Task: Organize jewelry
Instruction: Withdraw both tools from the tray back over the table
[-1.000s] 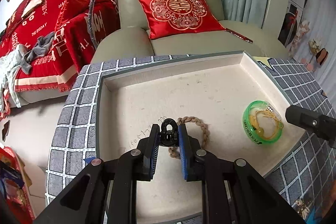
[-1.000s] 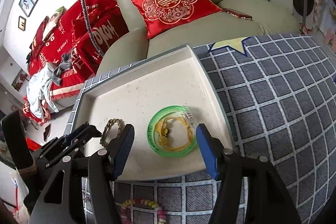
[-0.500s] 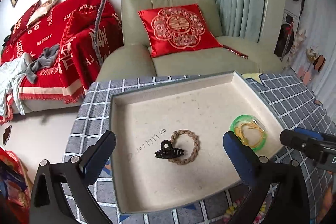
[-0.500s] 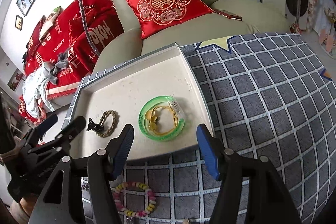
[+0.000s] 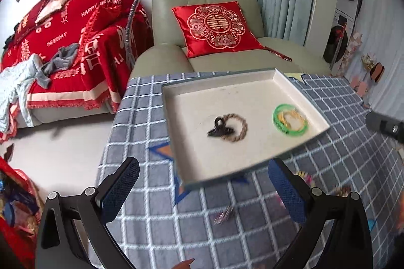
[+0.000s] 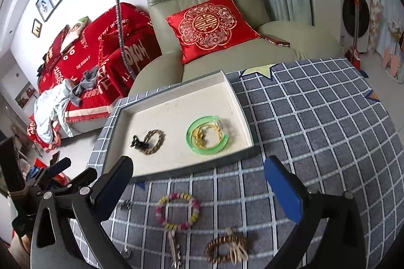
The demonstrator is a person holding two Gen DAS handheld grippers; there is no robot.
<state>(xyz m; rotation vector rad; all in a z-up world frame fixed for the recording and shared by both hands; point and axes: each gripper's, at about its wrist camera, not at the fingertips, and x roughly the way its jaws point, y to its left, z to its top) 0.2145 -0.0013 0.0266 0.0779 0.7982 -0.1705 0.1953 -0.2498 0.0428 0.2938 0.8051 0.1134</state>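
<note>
You have one shallow cream tray (image 6: pixel 242 105) on the grey checked cloth (image 6: pixel 315 132), and everything else sits in relation to it. Inside the tray are three pieces: one black hair claw (image 6: pixel 138 142) touching one braided rope bracelet (image 6: pixel 155 141) toward the tray's left half, and one green bangle (image 6: pixel 207 135) with a yellow cord coiled inside it toward the right half, well apart from the other two. Outside the tray, on the cloth just in front of its near rim, lie one pastel bead bracelet (image 6: pixel 176 211) with a tassel and, further from the tray, one brown bead bracelet (image 6: pixel 224 248); a few small metallic bits lie beside them, too small to identify. Your left gripper (image 5: pixel 202 189) hangs over the cloth just short of the tray's near rim, tilted down, jaws spread wide with nothing between them. Your right gripper (image 6: pixel 198 185) is angled down the same way before the near rim, its jaws having just been opening, now spread wide and empty above the pastel bracelet.
</note>
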